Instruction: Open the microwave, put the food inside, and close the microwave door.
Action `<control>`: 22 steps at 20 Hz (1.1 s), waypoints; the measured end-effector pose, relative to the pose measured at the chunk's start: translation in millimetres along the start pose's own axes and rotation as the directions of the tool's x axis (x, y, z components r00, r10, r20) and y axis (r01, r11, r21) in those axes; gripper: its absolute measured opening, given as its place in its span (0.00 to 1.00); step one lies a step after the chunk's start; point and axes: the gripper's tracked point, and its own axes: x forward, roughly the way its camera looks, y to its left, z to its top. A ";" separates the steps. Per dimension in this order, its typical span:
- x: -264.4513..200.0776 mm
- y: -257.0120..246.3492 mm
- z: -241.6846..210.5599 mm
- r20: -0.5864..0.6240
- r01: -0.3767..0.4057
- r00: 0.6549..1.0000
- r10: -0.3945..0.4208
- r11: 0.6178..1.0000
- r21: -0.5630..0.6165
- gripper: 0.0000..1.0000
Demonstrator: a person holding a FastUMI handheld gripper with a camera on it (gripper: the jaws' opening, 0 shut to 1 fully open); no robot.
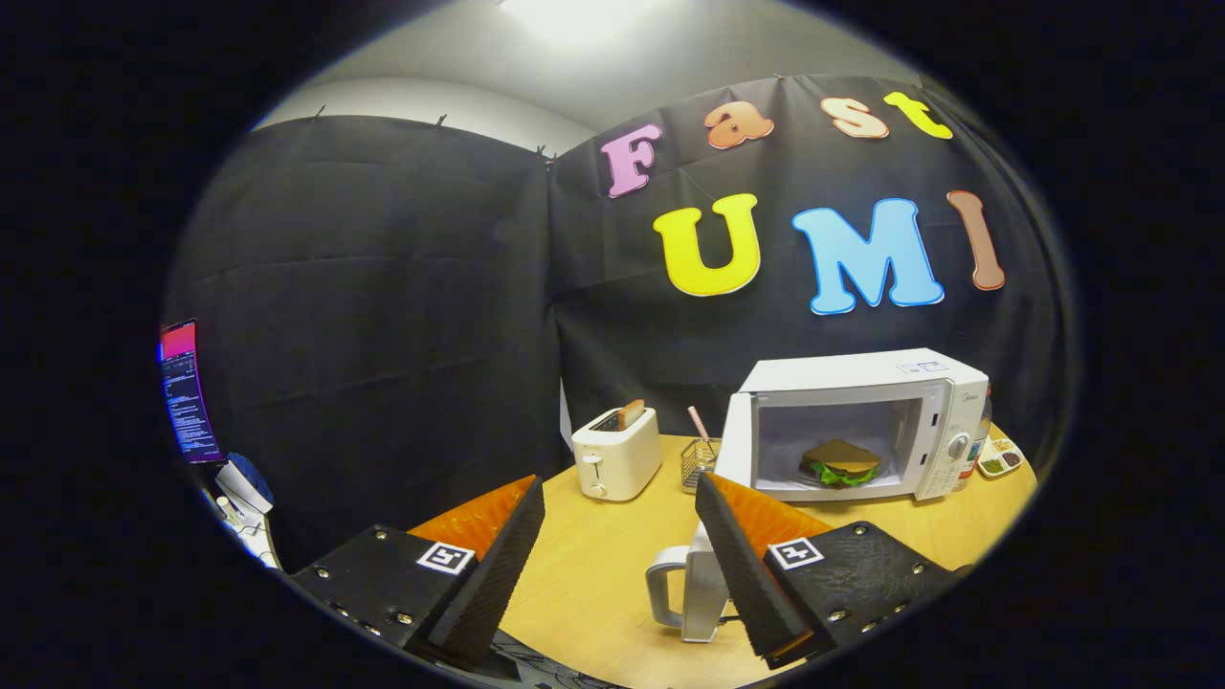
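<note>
A white microwave (943, 402) stands on the wooden table (612, 565), beyond my right finger. Its door (733, 442) is swung open to the left, edge-on to me. Inside the lit cavity lies the food, a sandwich (840, 462) with a brown bun and green lettuce. My gripper (620, 502) is open, well short of the microwave, with nothing between its black ribbed fingers (507, 555).
A white toaster (617, 452) with a slice in it stands left of the microwave, a small wire basket (698, 463) with a striped straw between them. A white kettle (691, 588) sits just behind my right finger. A snack tray (1000, 457) lies right of the microwave. A screen (188, 392) glows far left.
</note>
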 end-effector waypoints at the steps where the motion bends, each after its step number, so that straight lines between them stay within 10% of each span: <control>1: 1.5 6.3 -7.3 -0.015 -0.021 1.000 0.021 1.000 -0.008 0.96; 4: 5.8 15.8 -33.9 -0.078 -0.062 0.995 0.061 0.998 -0.010 0.86; 11: 17.2 2.0 -87.2 -0.212 -0.065 0.976 0.057 0.997 -0.029 0.02; 22: 14.6 -36.6 -100.6 -0.261 -0.057 0.964 0.048 0.998 -0.026 0.01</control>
